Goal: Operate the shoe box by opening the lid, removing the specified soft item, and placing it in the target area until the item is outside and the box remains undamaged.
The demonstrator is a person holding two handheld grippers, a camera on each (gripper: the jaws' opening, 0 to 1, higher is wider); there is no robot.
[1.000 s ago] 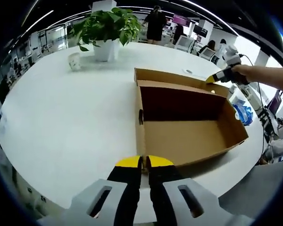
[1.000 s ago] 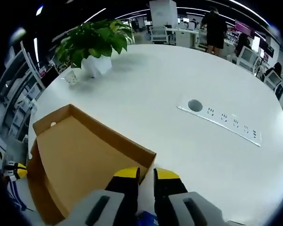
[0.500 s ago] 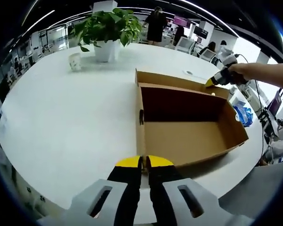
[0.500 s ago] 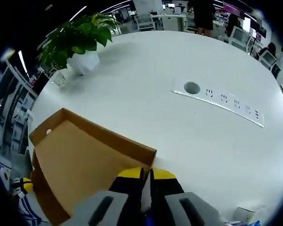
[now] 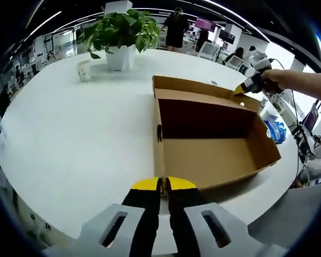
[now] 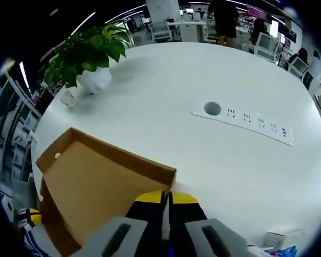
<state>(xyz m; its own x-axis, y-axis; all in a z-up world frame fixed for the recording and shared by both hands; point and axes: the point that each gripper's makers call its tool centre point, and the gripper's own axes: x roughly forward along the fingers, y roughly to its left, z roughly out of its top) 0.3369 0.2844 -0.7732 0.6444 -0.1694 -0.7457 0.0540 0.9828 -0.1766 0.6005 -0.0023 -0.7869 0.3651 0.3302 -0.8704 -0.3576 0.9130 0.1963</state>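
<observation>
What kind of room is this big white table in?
Probably a large open office. The round white table has a built-in power socket strip, a potted plant stands on it, and desks with monitors and people stretch behind.

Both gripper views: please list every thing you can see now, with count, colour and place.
Shoe box: one, brown cardboard, open, on the table's near right part.
Lid: one, brown, folded back, its edge between the right jaws.
Table: one, white, round.
Potted plant: one, green in a white pot, far side.
Cup: one, white, beside the plant.
Socket strip: one, white, set into the table.
Left gripper: shut, black with yellow tips.
Right gripper: shut on the lid edge.
</observation>
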